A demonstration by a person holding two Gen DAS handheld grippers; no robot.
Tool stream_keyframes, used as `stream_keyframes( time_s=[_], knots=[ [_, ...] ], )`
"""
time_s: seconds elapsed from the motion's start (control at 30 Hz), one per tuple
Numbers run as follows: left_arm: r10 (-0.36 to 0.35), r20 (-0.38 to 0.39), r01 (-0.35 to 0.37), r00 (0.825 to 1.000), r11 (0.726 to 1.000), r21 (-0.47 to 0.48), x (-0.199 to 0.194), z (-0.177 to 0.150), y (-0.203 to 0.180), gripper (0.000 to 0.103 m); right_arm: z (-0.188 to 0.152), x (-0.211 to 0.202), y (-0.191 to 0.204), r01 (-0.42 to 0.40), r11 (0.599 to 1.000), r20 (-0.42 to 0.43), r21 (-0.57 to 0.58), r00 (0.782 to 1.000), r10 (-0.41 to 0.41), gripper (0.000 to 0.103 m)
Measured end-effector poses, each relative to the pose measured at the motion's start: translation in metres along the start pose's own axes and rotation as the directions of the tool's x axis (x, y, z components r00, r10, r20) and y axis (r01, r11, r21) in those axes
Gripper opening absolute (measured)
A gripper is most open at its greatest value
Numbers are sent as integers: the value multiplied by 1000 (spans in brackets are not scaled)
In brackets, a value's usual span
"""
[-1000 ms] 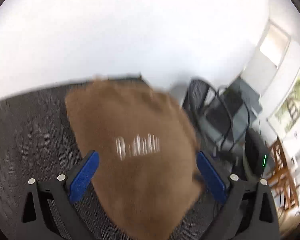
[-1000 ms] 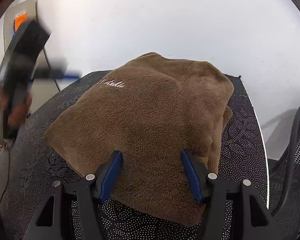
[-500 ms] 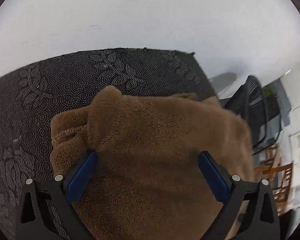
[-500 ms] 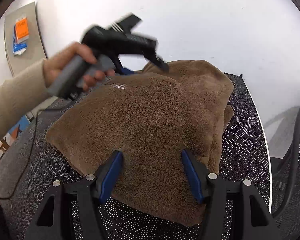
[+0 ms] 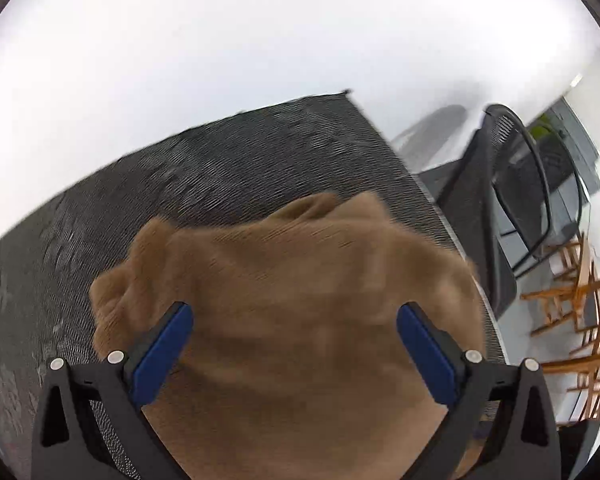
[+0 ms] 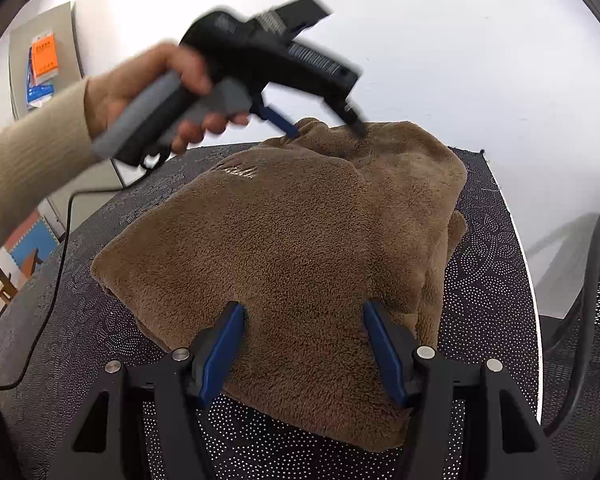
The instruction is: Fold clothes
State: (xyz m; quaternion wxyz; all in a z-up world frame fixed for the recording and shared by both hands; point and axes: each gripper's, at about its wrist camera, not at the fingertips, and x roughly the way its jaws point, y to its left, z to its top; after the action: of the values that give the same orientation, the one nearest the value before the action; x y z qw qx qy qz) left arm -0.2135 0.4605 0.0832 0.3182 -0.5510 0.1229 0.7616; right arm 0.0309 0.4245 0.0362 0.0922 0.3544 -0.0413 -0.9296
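I find both claws released: left gripper (image 5: 294, 316) and right gripper (image 6: 303, 316) above the brown fleece garment (image 6: 300, 248).

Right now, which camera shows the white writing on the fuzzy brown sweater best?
The right wrist view. There the writing shows on the sweater, near its far edge, though too blurry to read. The left wrist view shows only plain brown sweater, smeared by motion, with no writing.

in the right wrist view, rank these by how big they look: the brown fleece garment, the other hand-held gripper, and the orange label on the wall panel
1. brown fleece garment
2. left hand-held gripper, though nearness to the camera may enlarge it
3. orange label
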Motion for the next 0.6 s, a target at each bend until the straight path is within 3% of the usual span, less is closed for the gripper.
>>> stream_keyframes(
  time_s=[0.13, 0.27, 0.43, 0.6],
  knots=[
    [58, -73, -55, 996, 998, 42, 22, 15, -30, 102, -1, -1, 1, -1, 1000, 2, 0, 1000, 1, 63],
    [155, -146, -145, 977, 986, 81, 60, 21, -43, 103, -3, -2, 1, 0, 1000, 7, 5, 1000, 0, 63],
    [194, -114, -183, 974, 978, 102, 75, 16, -47, 103, -5, -5, -1, 0, 1000, 16, 19, 1000, -1, 64],
    [183, -109, -170, 977, 979, 115, 59, 12, -47, 103, -4, -4, 1, -2, 1000, 16, 18, 1000, 2, 64]
  ],
)
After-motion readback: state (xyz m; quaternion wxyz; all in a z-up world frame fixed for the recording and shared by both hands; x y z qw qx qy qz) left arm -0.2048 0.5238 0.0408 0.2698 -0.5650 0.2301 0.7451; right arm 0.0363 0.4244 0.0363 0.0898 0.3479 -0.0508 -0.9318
